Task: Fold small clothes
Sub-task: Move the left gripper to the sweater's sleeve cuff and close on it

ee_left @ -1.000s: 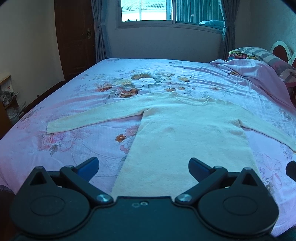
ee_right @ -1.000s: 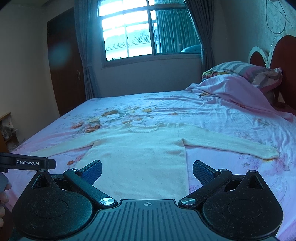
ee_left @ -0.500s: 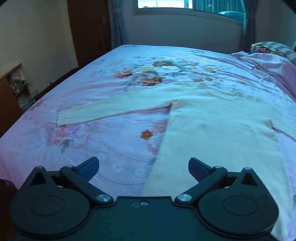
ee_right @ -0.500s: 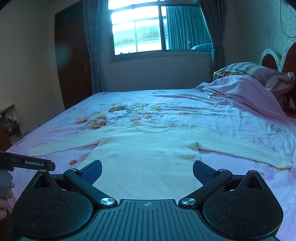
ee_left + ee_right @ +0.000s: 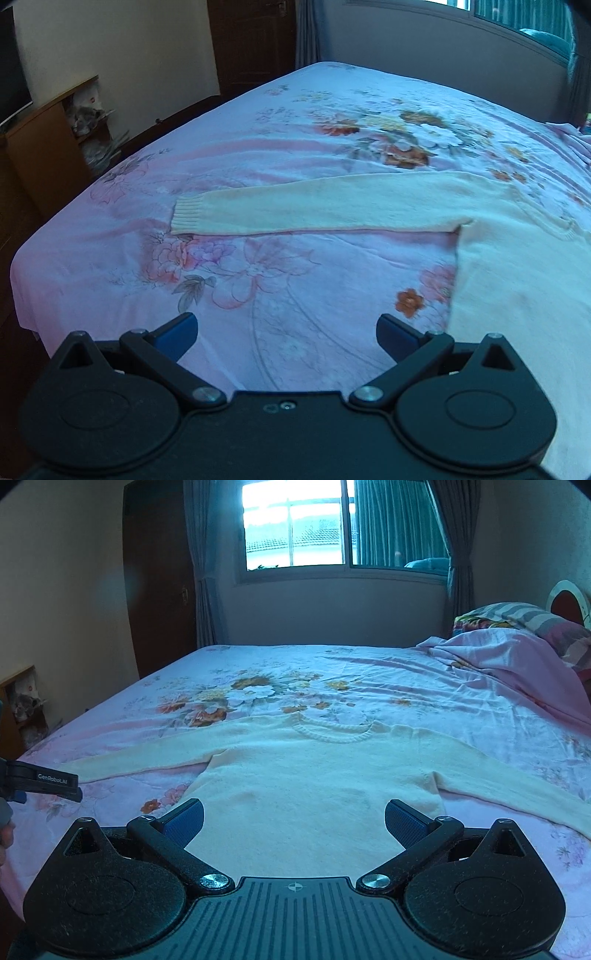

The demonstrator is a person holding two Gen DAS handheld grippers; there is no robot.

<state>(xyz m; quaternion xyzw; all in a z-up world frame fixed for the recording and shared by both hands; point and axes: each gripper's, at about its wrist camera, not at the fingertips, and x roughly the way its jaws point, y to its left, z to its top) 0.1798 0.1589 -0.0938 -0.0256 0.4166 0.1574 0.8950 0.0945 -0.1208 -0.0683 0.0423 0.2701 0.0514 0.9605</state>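
A cream knitted sweater [image 5: 317,775] lies flat, front up, on the bed with both sleeves spread out sideways. In the left wrist view its left sleeve [image 5: 332,210] stretches across the sheet and ends in a ribbed cuff [image 5: 186,216]. My left gripper [image 5: 286,332] is open above bare sheet, short of that sleeve, holding nothing. My right gripper [image 5: 293,821] is open over the sweater's lower body, empty. The left gripper [image 5: 40,781] also shows at the left edge of the right wrist view.
The bed carries a pink floral sheet [image 5: 280,280]. A rumpled pink blanket [image 5: 517,661] and striped pillow [image 5: 532,616] lie at the right. A wooden shelf unit [image 5: 48,144] stands off the bed's left side. Window [image 5: 317,528] and dark door [image 5: 159,583] are behind.
My left gripper has swung left and closer to the bed, so the left sleeve and cuff now fill its view. The right gripper has shifted slightly right and forward. Both stayed open.
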